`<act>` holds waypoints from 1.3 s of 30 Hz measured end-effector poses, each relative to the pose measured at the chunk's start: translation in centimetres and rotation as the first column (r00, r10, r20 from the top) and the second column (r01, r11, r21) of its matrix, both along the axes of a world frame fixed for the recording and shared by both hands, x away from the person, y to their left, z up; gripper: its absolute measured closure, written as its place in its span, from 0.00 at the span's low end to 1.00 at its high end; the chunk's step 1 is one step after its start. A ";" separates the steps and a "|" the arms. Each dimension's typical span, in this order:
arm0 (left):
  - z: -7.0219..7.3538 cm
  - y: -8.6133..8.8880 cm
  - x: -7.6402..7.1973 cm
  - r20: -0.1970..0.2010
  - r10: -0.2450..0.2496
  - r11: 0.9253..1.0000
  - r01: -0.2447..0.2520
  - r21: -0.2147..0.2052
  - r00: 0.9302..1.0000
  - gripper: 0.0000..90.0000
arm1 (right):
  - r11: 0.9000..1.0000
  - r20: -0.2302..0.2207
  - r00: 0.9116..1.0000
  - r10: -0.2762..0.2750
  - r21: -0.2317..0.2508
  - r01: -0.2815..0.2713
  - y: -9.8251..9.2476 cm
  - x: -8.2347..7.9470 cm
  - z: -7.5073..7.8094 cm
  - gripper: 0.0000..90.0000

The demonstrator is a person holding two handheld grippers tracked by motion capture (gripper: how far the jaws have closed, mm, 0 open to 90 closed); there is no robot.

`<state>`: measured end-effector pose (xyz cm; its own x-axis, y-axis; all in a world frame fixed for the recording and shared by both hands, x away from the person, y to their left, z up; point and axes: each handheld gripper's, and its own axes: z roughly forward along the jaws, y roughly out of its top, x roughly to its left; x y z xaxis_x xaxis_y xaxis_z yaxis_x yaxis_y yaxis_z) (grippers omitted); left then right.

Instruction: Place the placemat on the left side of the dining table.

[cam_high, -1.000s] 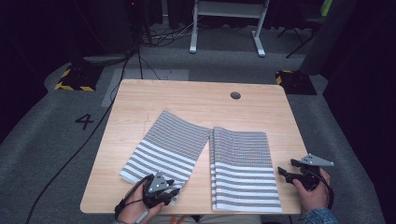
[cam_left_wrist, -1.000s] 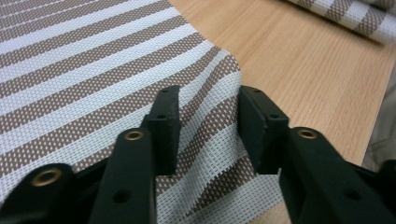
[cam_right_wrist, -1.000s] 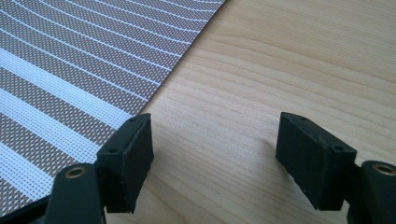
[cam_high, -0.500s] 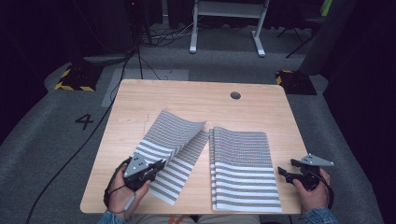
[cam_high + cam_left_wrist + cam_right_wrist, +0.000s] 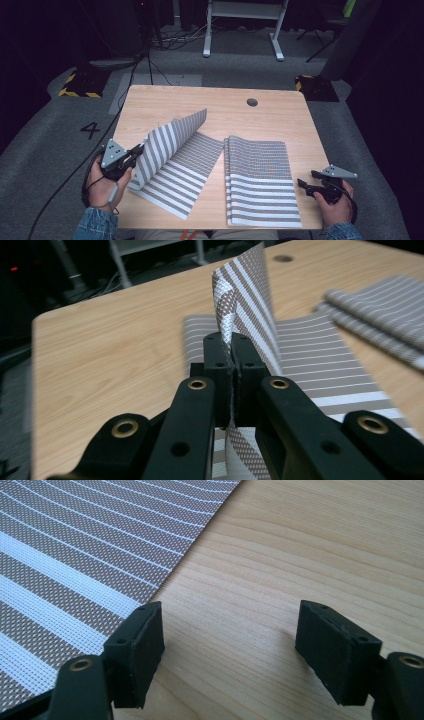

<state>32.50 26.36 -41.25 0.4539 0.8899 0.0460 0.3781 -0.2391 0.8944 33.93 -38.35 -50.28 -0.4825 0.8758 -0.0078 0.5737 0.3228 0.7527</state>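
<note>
The left gripper (image 5: 137, 150) has its jaws pressed together on the edge of a striped woven placemat (image 5: 175, 160), the fabric pinched between them (image 5: 231, 365) and rising upright beyond the tips. That mat's left side is lifted and curled above the wooden table (image 5: 165, 102) while its other side lies flat. Just beside it, toward the right, a stack of matching striped placemats (image 5: 260, 180) lies flat. The right gripper (image 5: 306, 186) rests at the table's right edge, jaws wide apart and holding nothing (image 5: 230, 650), just beside the stack (image 5: 75, 560)
</note>
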 end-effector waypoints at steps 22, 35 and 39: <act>-2.7 5.8 1.2 -0.043 0.310 0.950 -0.307 0.066 0.950 0.47 | 1.000 0.000 1.000 0.000 0.000 0.000 0.0 0.0 0.0 0.30; -2.4 -2.6 -0.9 -0.057 0.059 0.998 -0.058 0.010 0.997 0.41 | 1.000 0.003 1.000 0.001 0.000 -0.001 0.0 0.0 0.0 0.30; -3.2 -5.9 -3.1 -0.083 -0.042 0.999 0.041 -0.016 0.996 0.41 | 1.000 0.002 1.000 0.002 0.000 -0.002 0.0 0.0 0.0 0.30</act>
